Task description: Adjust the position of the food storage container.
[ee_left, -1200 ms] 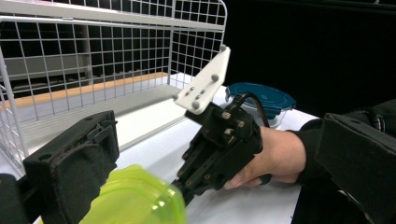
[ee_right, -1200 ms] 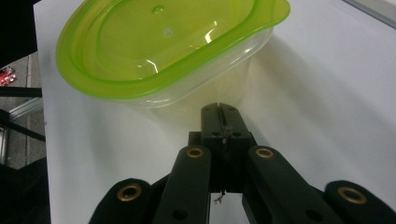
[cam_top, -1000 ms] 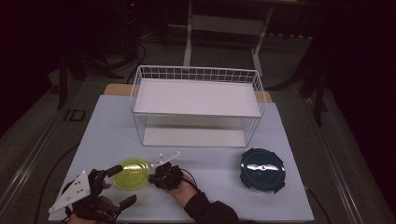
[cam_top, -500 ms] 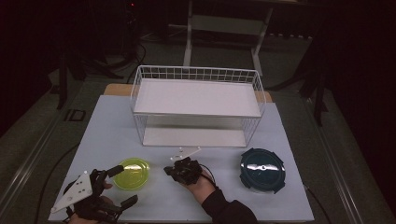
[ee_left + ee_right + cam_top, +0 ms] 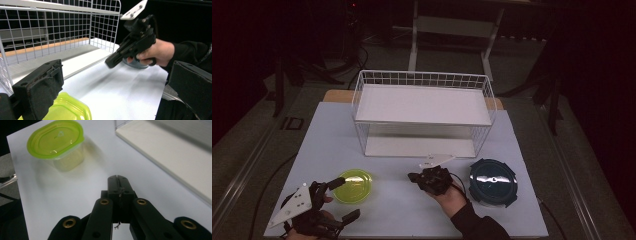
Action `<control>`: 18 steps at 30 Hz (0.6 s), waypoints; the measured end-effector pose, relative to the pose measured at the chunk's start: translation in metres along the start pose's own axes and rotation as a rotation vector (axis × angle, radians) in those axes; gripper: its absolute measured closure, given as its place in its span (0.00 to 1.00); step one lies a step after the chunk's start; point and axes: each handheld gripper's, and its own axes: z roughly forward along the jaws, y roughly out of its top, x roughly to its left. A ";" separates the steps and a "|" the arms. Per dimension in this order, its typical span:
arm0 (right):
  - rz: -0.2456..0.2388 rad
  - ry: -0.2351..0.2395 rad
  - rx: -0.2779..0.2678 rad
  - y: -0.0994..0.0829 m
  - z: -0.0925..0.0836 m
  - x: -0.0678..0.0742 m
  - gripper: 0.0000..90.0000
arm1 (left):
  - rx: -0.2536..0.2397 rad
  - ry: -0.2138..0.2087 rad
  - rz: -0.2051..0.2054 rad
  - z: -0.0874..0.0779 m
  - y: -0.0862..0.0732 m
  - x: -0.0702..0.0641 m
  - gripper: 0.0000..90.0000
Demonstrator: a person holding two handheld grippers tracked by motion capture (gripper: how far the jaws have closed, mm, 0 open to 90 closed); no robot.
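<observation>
Left gripper (image 5: 339,200) spread wide at the near left of the surface (image 5: 402,210), jaws either side of the lime-green lidded container (image 5: 353,185) without pressing it. Right gripper (image 5: 414,177) clenched on nothing, held above the surface between that container and the dark blue round container (image 5: 493,182). White wire rack (image 5: 422,112) farther back.

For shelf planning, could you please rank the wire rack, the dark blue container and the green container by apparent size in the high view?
1. wire rack
2. dark blue container
3. green container, slightly smaller
</observation>
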 end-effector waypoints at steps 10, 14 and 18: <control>0.056 -0.096 -0.068 -0.019 -0.064 -0.039 1.00 | 0.000 0.004 -0.002 0.000 0.000 0.001 0.00; 0.097 -0.150 -0.093 -0.032 -0.090 -0.057 1.00 | 0.003 0.004 -0.002 0.001 -0.001 0.000 0.00; 0.128 -0.203 -0.106 -0.046 -0.109 -0.072 1.00 | 0.004 0.005 -0.002 0.001 -0.001 0.000 0.00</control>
